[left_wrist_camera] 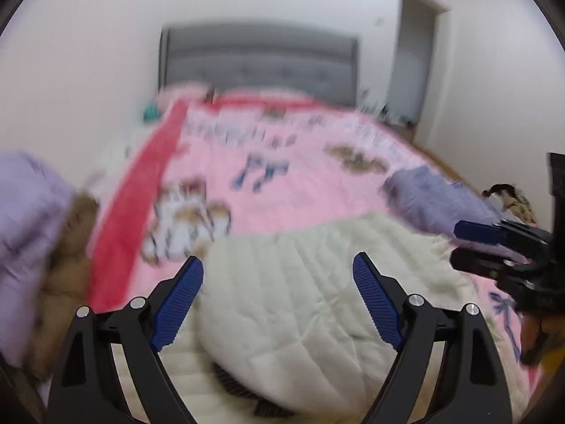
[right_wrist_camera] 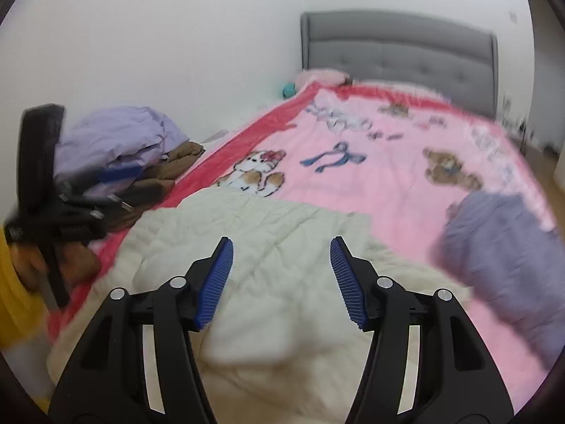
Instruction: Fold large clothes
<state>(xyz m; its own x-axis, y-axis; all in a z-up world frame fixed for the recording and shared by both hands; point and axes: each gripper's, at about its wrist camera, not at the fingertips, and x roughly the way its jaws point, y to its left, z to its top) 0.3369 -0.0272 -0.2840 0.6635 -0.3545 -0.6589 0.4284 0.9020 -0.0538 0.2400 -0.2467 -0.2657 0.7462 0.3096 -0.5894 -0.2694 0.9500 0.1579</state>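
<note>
A: In the left wrist view, what is the left gripper [left_wrist_camera: 279,275] doing?

B: It is hovering with its blue-padded fingers spread wide apart, gripping nothing. Beneath them the cream quilted padded garment [left_wrist_camera: 300,293] is lying bunched at the near end of the bed, on the pink cartoon-print blanket [left_wrist_camera: 282,183].

A: Anything else lying there?

B: A folded lavender-grey cloth [left_wrist_camera: 434,198] is sitting near the bed's right edge, and a pile of lilac and brown clothes [left_wrist_camera: 31,233] is resting by the left edge. The right gripper [left_wrist_camera: 459,243] is reaching in from the right over that edge; I cannot tell its state from here. A grey padded headboard [left_wrist_camera: 261,60] is standing at the far end.

A: And the right wrist view?

B: The right gripper [right_wrist_camera: 281,265] is also holding its fingers apart, clamping nothing, above the cream garment [right_wrist_camera: 268,272]. The lavender-grey cloth [right_wrist_camera: 505,265] is blurring at the right edge. The left gripper [right_wrist_camera: 106,183] is showing at the left, in front of the lilac and brown pile [right_wrist_camera: 123,148], too blurred to judge
</note>
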